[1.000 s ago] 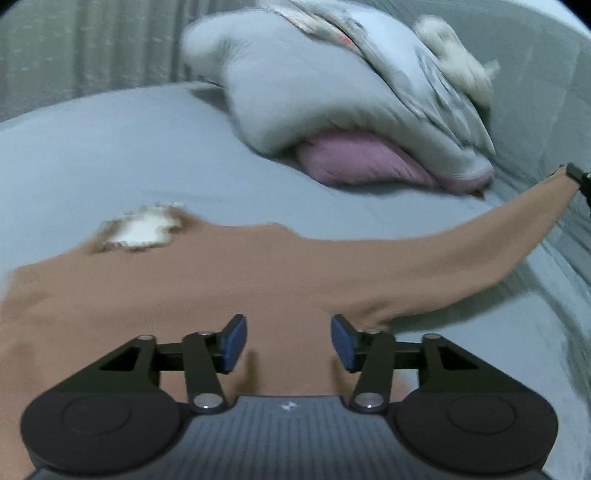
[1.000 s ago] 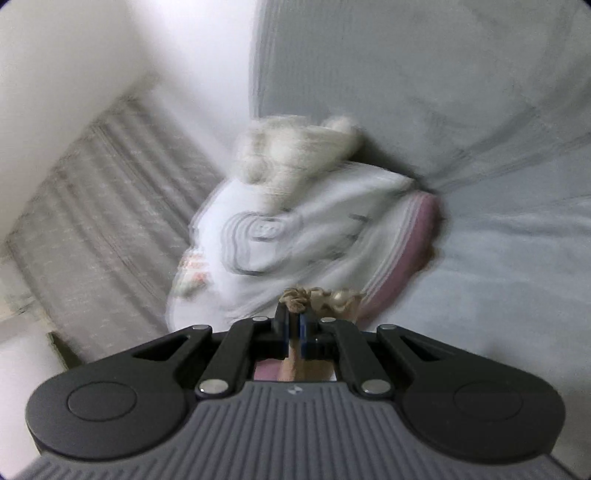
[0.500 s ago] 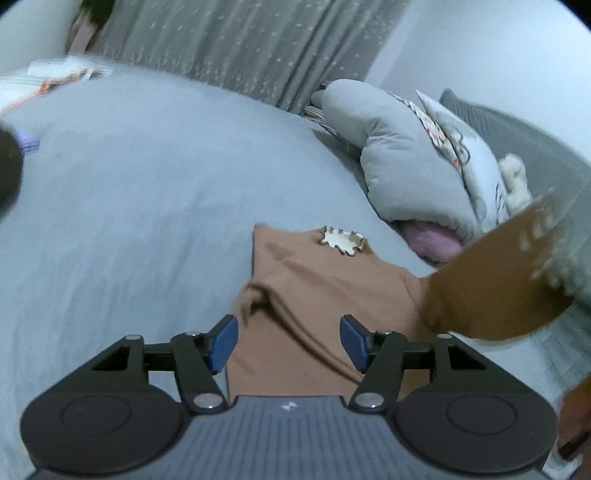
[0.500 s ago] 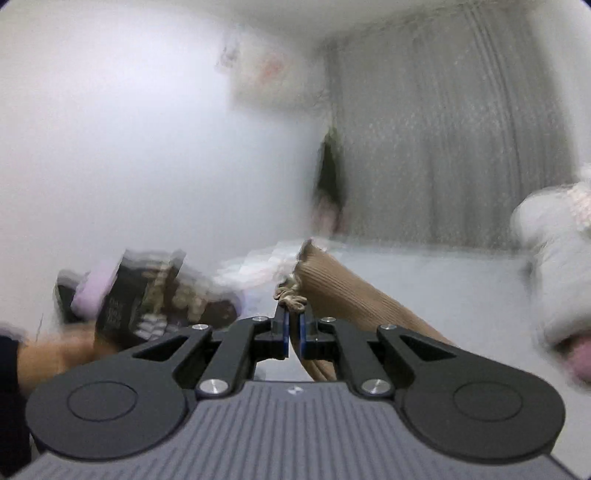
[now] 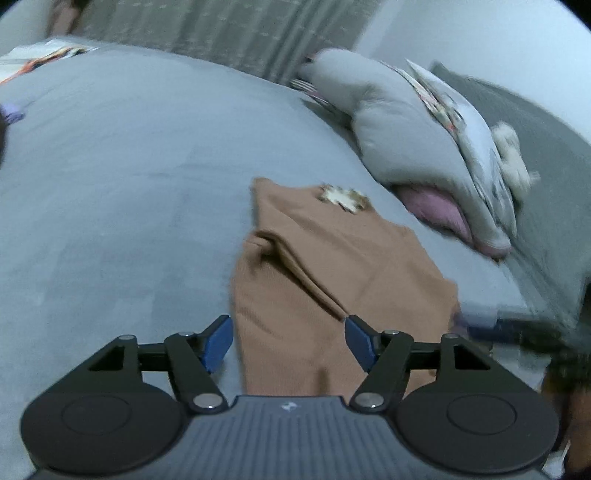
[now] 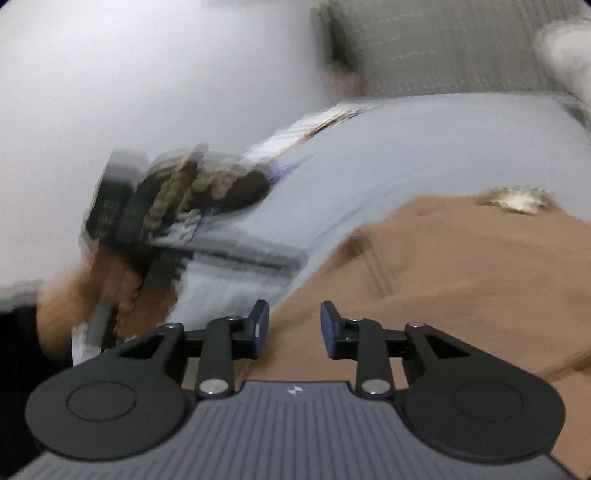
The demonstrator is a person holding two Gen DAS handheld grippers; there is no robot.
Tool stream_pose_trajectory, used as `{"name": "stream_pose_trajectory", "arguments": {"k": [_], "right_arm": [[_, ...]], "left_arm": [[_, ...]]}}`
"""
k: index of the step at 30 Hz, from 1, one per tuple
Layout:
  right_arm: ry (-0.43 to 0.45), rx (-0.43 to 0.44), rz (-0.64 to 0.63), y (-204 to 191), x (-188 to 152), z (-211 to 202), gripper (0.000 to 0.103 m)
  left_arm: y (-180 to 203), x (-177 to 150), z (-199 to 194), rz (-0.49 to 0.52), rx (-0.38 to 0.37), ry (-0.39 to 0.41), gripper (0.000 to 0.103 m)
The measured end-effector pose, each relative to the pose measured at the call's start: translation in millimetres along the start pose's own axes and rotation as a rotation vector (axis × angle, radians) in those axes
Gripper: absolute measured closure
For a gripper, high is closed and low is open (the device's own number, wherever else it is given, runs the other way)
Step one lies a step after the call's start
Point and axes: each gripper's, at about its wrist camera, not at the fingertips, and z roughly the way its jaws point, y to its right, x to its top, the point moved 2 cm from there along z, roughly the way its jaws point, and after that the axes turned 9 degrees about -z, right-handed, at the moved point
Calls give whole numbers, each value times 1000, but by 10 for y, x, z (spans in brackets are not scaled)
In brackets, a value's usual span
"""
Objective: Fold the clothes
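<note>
Left wrist view is showing the left gripper [image 5: 288, 341] hovering low over the near end of a brown sweater [image 5: 332, 273], its blue-padded jaws standing wide apart and gripping nothing. The sweater is lying on a grey bed [image 5: 129, 177], narrowed into a long strip with one sleeve folded across its body and a pale lace collar [image 5: 343, 195] sitting at the far end. Beyond the collar, a heap of grey and patterned pillows [image 5: 413, 136] is resting near the headboard, with a pink cushion [image 5: 436, 206] peeking out beneath it. A grey curtain [image 5: 221, 33] is hanging behind the bed.

Right wrist view is showing the right gripper [image 6: 294, 325] with its jaws also apart and empty, hanging just above the sweater's [image 6: 443, 280] near edge. The lace collar [image 6: 517, 199] is lying at the far right. To the left, a blurred hand [image 6: 110, 295] is holding the other device; detail there is smeared by motion. White fabric with coloured print [image 6: 314, 125] is lying at the bed's far edge.
</note>
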Motion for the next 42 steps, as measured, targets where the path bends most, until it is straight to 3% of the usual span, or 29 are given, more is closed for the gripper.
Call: {"name": "stream_pose_trajectory", "arguments": {"k": [3, 6, 9, 14, 18, 25, 30, 33, 36, 40, 42], "right_arm": [[138, -93, 487, 1016, -99, -449, 67], [192, -161, 743, 1549, -395, -635, 66], [218, -145, 839, 1703, -487, -584, 66], [139, -220, 852, 1727, -541, -436, 66], [273, -296, 842, 1759, -529, -656, 66], [285, -334, 812, 1753, -550, -633, 69], [429, -486, 905, 2003, -744, -1048, 68], [468, -462, 919, 2054, -717, -1195, 67], [434, -419, 832, 1945, -556, -1040, 66], [290, -360, 622, 1654, -328, -632, 60], [68, -377, 450, 1454, -275, -285, 53]], "left_arm": [[105, -90, 85, 89, 34, -1, 34], [120, -105, 145, 121, 65, 10, 34], [85, -127, 221, 119, 76, -7, 34], [80, -223, 225, 197, 111, -13, 34], [65, -255, 314, 235, 208, -4, 28], [20, -244, 323, 234, 223, 0, 27], [13, -242, 273, 225, 236, -8, 27], [20, -209, 206, 215, 244, 0, 28], [58, -188, 112, 218, 222, 30, 28], [90, -240, 176, 255, 237, 12, 28], [63, -271, 233, 271, 253, 6, 26]]}}
